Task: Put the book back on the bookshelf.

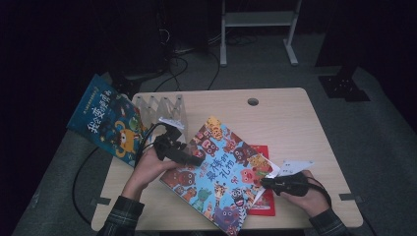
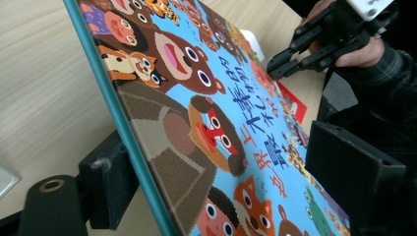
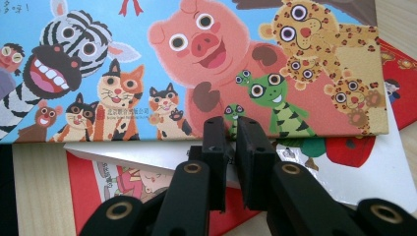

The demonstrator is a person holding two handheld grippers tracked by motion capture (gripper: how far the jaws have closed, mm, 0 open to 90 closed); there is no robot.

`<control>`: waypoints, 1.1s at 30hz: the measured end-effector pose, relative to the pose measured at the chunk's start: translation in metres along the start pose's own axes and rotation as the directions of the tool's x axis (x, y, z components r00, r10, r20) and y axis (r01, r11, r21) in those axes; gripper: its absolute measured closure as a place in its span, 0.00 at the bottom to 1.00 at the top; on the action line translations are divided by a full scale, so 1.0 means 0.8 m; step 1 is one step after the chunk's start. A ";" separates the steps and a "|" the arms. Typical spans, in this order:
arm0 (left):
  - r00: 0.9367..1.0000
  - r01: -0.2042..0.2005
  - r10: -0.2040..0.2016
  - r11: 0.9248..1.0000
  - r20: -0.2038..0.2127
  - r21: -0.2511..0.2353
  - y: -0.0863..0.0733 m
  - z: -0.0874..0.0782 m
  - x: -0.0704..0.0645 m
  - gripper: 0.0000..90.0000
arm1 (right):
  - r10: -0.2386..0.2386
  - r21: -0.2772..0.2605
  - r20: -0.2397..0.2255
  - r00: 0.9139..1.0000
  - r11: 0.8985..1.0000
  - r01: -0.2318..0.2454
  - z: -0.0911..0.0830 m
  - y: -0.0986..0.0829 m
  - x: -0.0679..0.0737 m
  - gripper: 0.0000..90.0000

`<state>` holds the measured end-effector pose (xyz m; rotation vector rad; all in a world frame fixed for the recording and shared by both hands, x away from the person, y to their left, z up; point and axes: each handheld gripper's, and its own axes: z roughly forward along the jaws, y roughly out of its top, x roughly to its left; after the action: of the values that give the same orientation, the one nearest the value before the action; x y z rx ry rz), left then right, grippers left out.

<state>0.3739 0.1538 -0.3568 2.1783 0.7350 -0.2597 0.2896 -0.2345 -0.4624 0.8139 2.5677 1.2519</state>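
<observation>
- Left tool [image 1: 189, 158] grips the animal picture book [image 1: 221, 172] by its left edge, tilting it off the tabletop [image 1: 295, 128].
- Right tool [image 3: 231, 142], jaws nearly shut and empty, sits at the book's opposite edge.
- Beneath lie a white book [image 3: 344, 177] and a red book [image 1: 263, 204].
- Likely step: lifting the top book; next, the right tool should open and steady it.

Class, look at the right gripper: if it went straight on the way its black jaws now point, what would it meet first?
Most likely the near edge of the blue hardcover animal picture book. The right gripper points straight at it, jaws nearly together, though the depth is unclear.
</observation>
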 end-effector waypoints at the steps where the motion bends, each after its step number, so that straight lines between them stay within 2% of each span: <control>1: 1.000 -0.001 0.001 1.000 0.002 0.002 0.002 -0.001 -0.002 0.18 | 0.001 -0.001 0.000 1.000 1.000 -0.001 0.000 0.000 0.000 0.91; 6: 0.999 -0.038 0.039 0.999 0.021 -0.027 0.017 -0.007 -0.010 0.27 | 0.004 -0.005 0.002 1.000 1.000 -0.004 0.000 -0.001 0.001 0.91; 9: 0.998 -0.064 0.064 0.998 0.009 -0.015 0.027 -0.010 -0.014 0.33 | 0.006 -0.009 0.004 1.000 1.000 -0.006 0.000 -0.001 0.001 0.91; 19: 0.997 -0.083 0.083 0.996 -0.002 0.013 0.048 -0.013 -0.024 0.49 | 0.000 -0.012 0.014 1.000 1.000 0.000 0.001 -0.001 0.003 0.91; 24: 0.996 -0.084 0.085 0.996 -0.019 0.032 0.056 -0.011 -0.028 0.54 | 0.000 -0.011 0.022 1.000 1.000 0.000 0.002 0.000 0.006 0.91; 31: 0.996 -0.059 0.063 0.995 -0.055 0.075 0.062 -0.011 -0.027 0.61 | -0.006 -0.011 0.028 1.000 1.000 0.006 0.003 0.001 0.008 0.90; 33: 0.998 -0.048 0.051 0.996 -0.044 0.076 0.064 -0.013 -0.024 0.63 | -0.009 -0.010 0.030 1.000 1.000 0.009 0.003 0.001 0.008 0.90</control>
<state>0.3874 0.1273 -0.3096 2.2768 0.7056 -0.2150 0.2853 -0.2286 -0.4629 0.8121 2.5369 1.2401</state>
